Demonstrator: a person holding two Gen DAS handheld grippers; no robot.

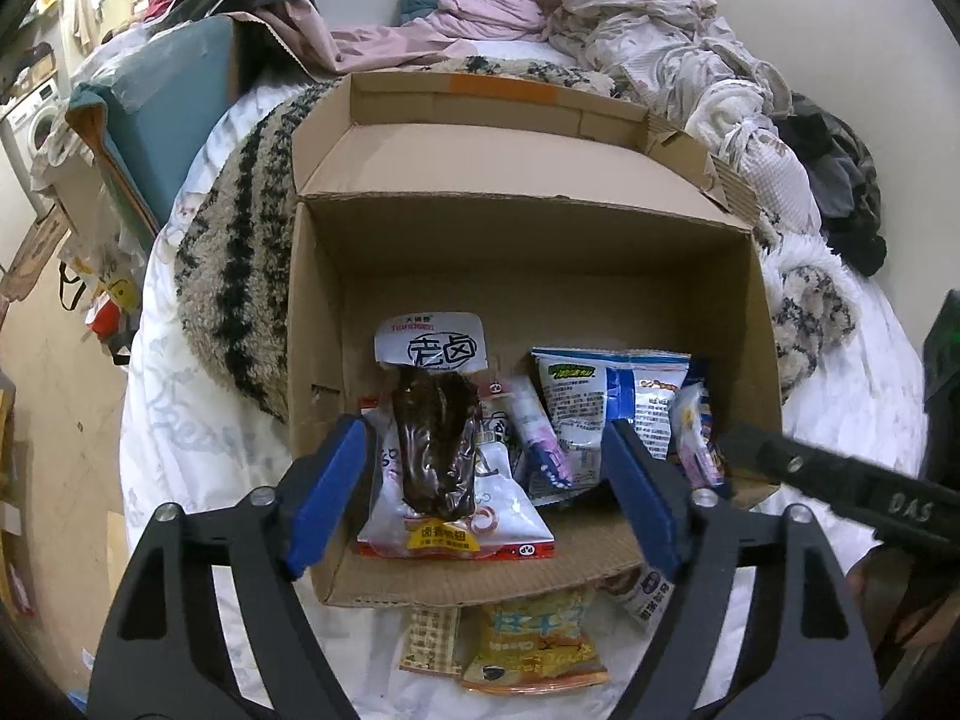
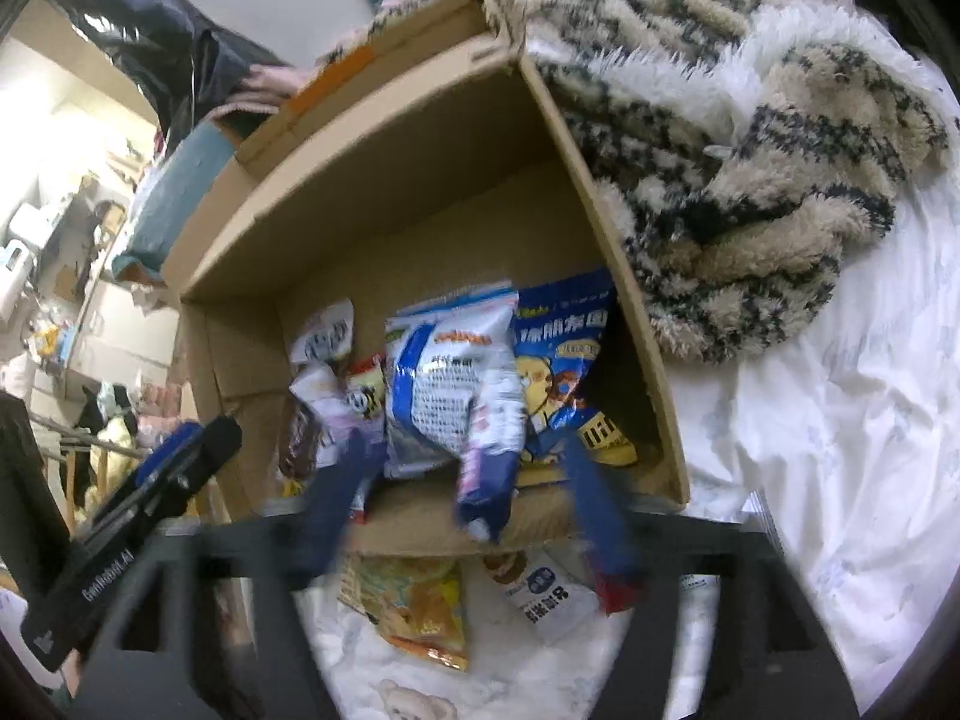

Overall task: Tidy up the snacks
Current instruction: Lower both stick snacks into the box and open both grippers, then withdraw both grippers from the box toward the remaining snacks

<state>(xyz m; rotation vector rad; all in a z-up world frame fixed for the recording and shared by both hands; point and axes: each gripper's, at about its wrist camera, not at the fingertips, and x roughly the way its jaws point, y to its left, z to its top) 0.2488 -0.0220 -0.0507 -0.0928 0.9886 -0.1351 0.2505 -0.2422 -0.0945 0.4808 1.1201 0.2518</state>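
Inside the cardboard box (image 1: 762,324) lie snack packets (image 1: 576,408), both grippers (image 1: 486,480) (image 2: 468,510) spread wide, gripping nothing.

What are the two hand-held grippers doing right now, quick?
Left hand-held gripper: open, holding nothing, above the dark snack pack.
Right hand-held gripper: open, holding nothing; a small blue-and-white packet is between its fingers.

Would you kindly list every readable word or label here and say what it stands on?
"老卤": white header of the dark vacuum snack pack in the cardboard box.
"DAS": right gripper, whose jaws stand open.
"GenRobot.AI": left gripper, also open.
Blue snack bags' other print: too blurred.
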